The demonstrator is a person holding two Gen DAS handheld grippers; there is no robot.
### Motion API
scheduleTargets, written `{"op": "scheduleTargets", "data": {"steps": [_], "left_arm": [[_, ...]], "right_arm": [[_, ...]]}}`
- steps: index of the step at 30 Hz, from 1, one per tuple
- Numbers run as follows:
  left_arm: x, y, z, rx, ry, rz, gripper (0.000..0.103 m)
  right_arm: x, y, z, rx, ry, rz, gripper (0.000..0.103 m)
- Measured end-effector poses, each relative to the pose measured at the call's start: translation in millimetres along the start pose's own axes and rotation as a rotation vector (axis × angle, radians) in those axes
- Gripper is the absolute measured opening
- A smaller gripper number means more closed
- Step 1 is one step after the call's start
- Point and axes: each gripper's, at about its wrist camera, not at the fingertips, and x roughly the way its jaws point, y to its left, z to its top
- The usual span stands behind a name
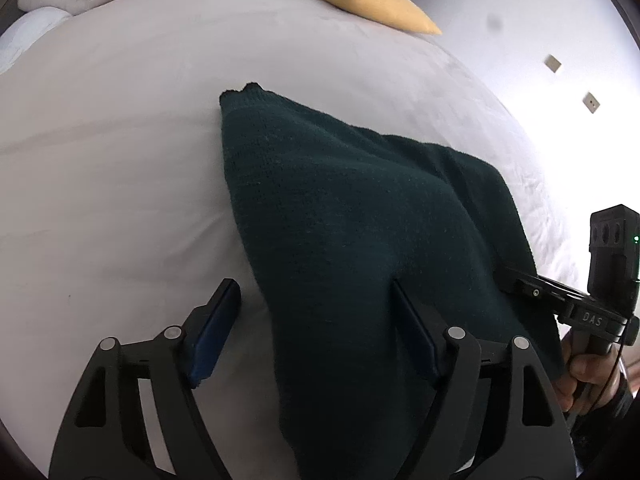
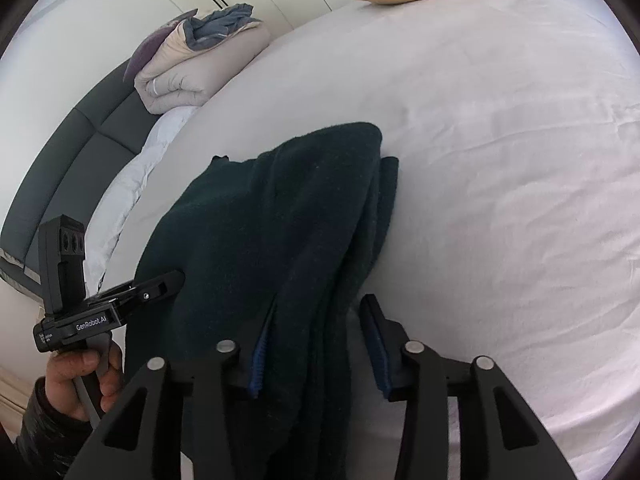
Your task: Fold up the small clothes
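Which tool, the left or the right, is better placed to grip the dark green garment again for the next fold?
Probably the right tool: the dark green garment has layered edges lying between its open fingers. The left tool is open too, but only the garment's side edge sits between its fingers.

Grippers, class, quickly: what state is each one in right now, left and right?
Left gripper: open, fingers spread, dark green knit garment lying loose between them.
Right gripper: open, the garment's edge between its fingers, not pinched.
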Motion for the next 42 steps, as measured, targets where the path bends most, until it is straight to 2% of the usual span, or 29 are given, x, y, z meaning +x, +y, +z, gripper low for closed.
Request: {"op": "scheduleTargets", "data": {"steps": [2, 5, 8, 10, 11, 13, 16, 19, 21, 22, 23, 26, 27, 28, 29, 30, 31, 33, 34, 35, 36, 37, 38, 39, 40, 42], "left_arm": [[-7, -2, -9, 0.006, -0.017, 0.015, 0.076], [-20, -4, -13, -0.003, -0.057, 0.044, 0.076], [-51, -2, -17, -0.052, -0.123, 0.076, 0.076], [-71, -2, -19, -0.071, -0.177, 0.078, 0.076], [-82, -4, -23, -0.075, -0.201, 0.072, 0.076], [-96, -7, -30, -0.075, -0.224, 0.061, 0.076], [-103, -20, -34, -0.053, -0.254, 0.046, 0.076], [-108, -40, -51, -0.010, -0.273, 0.054, 0.076], [-118, -50, -65, 0.017, -0.300, 0.057, 0.076], [-125, -55, -72, 0.029, -0.325, 0.066, 0.076], [-130, -58, -76, 0.037, -0.349, 0.076, 0.077], [-162, -71, -91, 0.068, -0.427, 0.118, 0.083], [-174, -76, -95, 0.083, -0.464, 0.128, 0.087], [-182, -79, -96, 0.096, -0.496, 0.138, 0.094], [-198, -86, -101, 0.113, -0.538, 0.158, 0.099], [-209, -92, -103, 0.130, -0.571, 0.180, 0.103], [-225, -102, -109, 0.161, -0.623, 0.216, 0.103], [-248, -119, -116, 0.203, -0.693, 0.290, 0.103], [-256, -124, -116, 0.213, -0.708, 0.307, 0.103], [-267, -131, -119, 0.220, -0.723, 0.326, 0.103], [-275, -136, -123, 0.212, -0.725, 0.353, 0.103], [-284, -141, -125, 0.192, -0.704, 0.408, 0.103], [-290, -145, -125, 0.189, -0.695, 0.428, 0.103], [-295, -147, -125, 0.188, -0.695, 0.423, 0.103], [-302, -147, -127, 0.177, -0.694, 0.409, 0.103], [-311, -145, -128, 0.141, -0.675, 0.379, 0.103]], "right_arm": [[-8, -2, 0, 0.018, -0.006, -0.011, 0.054], [-19, -5, 0, 0.022, -0.044, -0.052, 0.057], [-39, -13, 7, 0.089, -0.078, -0.108, 0.059], [-61, -7, 5, 0.099, -0.130, -0.069, 0.057], [-71, 1, 4, 0.082, -0.141, 0.000, 0.050], [-73, 16, 5, 0.046, -0.128, 0.075, 0.047], [-63, 34, -11, 0.008, -0.063, 0.202, 0.047], [-37, 26, -27, 0.026, 0.019, 0.147, 0.047], [-25, 10, -36, 0.061, 0.042, 0.104, 0.027], [-25, 5, -37, 0.068, 0.035, 0.089, 0.010], [-29, -2, -42, 0.084, 0.024, 0.085, 0.004], [-42, -12, -48, 0.094, 0.000, 0.068, 0.000], [-48, -12, -50, 0.087, -0.010, 0.042, 0.003], [-53, -9, -51, 0.078, -0.016, -0.026, 0.023], [-61, -7, -53, 0.063, -0.033, -0.077, 0.029], [-74, -8, -56, 0.058, -0.058, -0.079, 0.029], [-86, -6, -59, 0.059, -0.089, -0.074, 0.030], [-115, 4, -61, 0.025, -0.180, -0.110, 0.045], [-127, 11, -60, -0.001, -0.227, -0.140, 0.058], [-142, 20, -59, -0.038, -0.289, -0.174, 0.066], [-157, 32, -57, -0.079, -0.352, -0.199, 0.069], [-167, 42, -56, -0.108, -0.397, -0.215, 0.077], [-182, 56, -56, -0.150, -0.462, -0.238, 0.090], [-192, 65, -59, -0.178, -0.504, -0.244, 0.097], [-200, 73, -60, -0.199, -0.543, -0.246, 0.103], [-219, 93, -66, -0.237, -0.668, -0.239, 0.103]]}}
